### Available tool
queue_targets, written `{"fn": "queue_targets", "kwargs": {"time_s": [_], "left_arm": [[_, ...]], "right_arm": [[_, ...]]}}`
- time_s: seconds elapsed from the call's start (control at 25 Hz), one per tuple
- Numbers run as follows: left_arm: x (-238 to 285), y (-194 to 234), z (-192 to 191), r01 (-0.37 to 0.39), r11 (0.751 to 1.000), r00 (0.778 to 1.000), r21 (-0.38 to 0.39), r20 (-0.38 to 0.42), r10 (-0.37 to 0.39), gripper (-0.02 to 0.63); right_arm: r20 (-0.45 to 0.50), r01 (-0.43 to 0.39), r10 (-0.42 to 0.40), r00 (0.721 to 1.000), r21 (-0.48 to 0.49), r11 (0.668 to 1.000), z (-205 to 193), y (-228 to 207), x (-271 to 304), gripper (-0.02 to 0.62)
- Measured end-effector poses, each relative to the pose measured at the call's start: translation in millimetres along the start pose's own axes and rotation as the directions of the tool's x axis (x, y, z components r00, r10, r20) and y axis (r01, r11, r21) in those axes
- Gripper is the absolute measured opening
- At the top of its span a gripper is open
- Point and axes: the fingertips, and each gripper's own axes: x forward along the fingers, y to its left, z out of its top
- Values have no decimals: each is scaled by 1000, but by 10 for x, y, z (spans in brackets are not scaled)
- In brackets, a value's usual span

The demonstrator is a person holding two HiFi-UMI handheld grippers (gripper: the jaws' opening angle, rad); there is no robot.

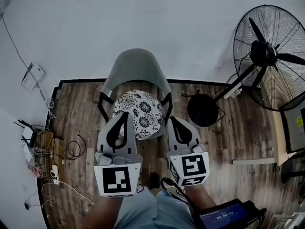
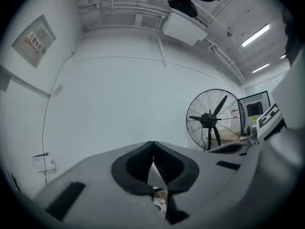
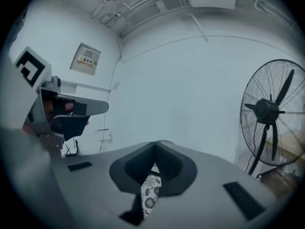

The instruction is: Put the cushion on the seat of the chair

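Note:
A round white cushion with a black flower print (image 1: 141,112) lies on the seat of the grey chair (image 1: 136,69), which stands against the white wall. Both grippers hang high above the floor, in front of the chair and apart from it. My left gripper (image 1: 125,114) is shut, its tips meeting with nothing between them. My right gripper (image 1: 172,120) is likewise shut and empty. In the left gripper view a sliver of the cushion (image 2: 161,205) shows through the gap below the left gripper's (image 2: 152,144) joined tips. The right gripper view shows the cushion (image 3: 151,189) the same way under the right gripper (image 3: 155,143).
A large pedestal fan (image 1: 271,56) stands at the right, its round base (image 1: 202,109) beside the chair. Tangled cables and small devices (image 1: 43,149) lie along the left wall. A screen (image 1: 224,216) sits at the bottom right by the person's legs (image 1: 143,213).

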Motion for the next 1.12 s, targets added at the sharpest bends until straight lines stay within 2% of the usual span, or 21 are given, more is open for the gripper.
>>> {"fn": "queue_targets", "kwargs": {"time_s": [0.32,1.12], "left_arm": [[-80,-148,172,5,1000,999,24,33,-5,2],[-166,-237,198,18,999,999,38,35,-19,3]], "right_arm": [[53,-5,8,999,-57,998,195,3,-190,5],[89,-4,10,996,-66,998,263,28,-256,5]]}}
